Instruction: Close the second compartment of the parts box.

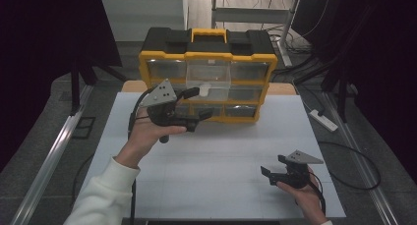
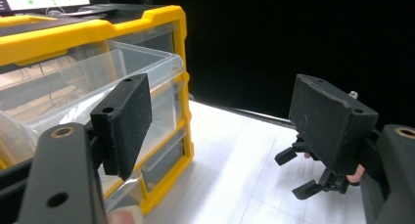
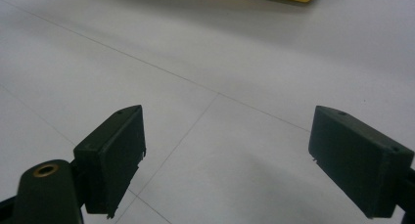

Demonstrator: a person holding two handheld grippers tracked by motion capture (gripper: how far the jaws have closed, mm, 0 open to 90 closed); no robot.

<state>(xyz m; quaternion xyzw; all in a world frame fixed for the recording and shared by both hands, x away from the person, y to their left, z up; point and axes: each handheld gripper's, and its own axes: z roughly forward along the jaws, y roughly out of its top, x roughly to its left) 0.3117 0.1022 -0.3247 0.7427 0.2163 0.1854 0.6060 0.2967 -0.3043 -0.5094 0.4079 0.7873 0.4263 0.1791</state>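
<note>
High view above the table point(image 1: 216, 185) facing forward and down, gripper views close and low (both catching the yellow organizer point(image 1: 208, 72))

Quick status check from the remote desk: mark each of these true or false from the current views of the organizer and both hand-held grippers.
1. One clear drawer of the yellow organizer is pulled out. True.
2. The left hand-held gripper is clamped on that drawer. False: its jaws stand open, with the drawer beside them, not between them.
3. The right hand-held gripper is low over the white tabletop, away from the organizer. True.
4. The right hand-held gripper holds a small part. False: its jaws are open with nothing between them.
5. The organizer lies flat on its back. False: it stands upright, handle on top.
</note>
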